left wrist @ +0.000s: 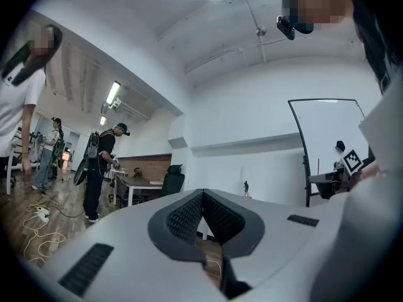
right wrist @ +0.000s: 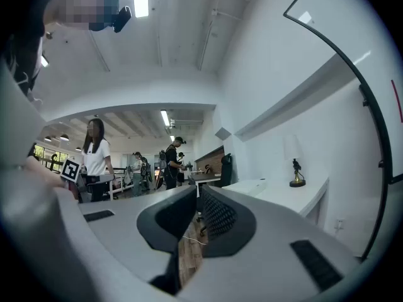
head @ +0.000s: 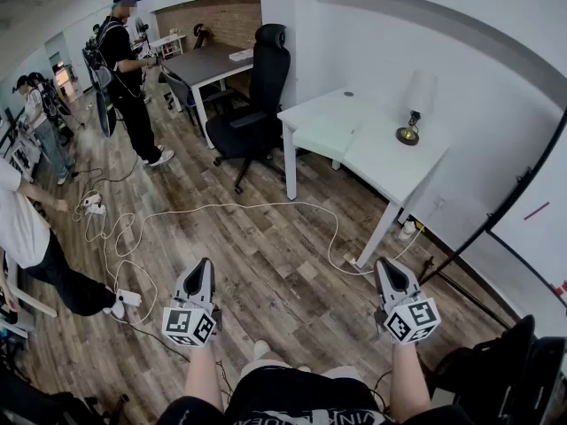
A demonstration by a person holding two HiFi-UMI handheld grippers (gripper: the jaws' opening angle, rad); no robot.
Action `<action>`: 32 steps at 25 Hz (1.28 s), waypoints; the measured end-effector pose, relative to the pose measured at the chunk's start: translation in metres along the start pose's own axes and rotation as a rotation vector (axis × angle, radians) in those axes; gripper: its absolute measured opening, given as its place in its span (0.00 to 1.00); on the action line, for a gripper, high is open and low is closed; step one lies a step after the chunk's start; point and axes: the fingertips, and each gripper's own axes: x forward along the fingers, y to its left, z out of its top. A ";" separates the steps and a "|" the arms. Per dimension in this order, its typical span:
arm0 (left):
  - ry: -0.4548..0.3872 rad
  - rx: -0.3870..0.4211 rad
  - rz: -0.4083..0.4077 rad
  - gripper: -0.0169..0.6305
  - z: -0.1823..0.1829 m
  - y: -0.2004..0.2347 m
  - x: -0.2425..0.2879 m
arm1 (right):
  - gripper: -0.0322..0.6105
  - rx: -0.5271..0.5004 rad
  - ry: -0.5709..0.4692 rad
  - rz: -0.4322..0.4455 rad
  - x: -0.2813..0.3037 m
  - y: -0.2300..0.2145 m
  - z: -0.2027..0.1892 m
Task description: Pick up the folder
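Note:
A pale, flat folder (head: 324,137) lies on the white table (head: 390,171) at the back right; in the right gripper view the folder (right wrist: 252,184) shows small beyond the jaws. Both grippers hang low over the wooden floor, well short of the table. My left gripper (head: 205,264) has its jaws together at the tips with nothing between them, as the left gripper (left wrist: 202,194) also shows in its own view. My right gripper (head: 384,264) is likewise shut and empty, and the right gripper (right wrist: 197,191) points level towards the table.
A small lamp (head: 410,129) stands on the white table. A black office chair (head: 255,104) sits left of it, a dark desk (head: 205,62) behind. White cables (head: 221,208) snake over the floor. Several people (head: 128,69) stand at the left. A whiteboard frame (head: 518,193) leans at the right.

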 end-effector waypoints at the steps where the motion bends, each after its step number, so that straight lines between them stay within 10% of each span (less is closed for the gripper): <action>1: -0.001 0.001 -0.004 0.05 0.001 -0.001 0.002 | 0.11 -0.001 0.000 0.001 0.001 0.000 -0.001; 32: 0.046 -0.043 -0.079 0.05 -0.025 0.069 0.155 | 0.21 0.025 0.087 -0.027 0.151 -0.022 -0.030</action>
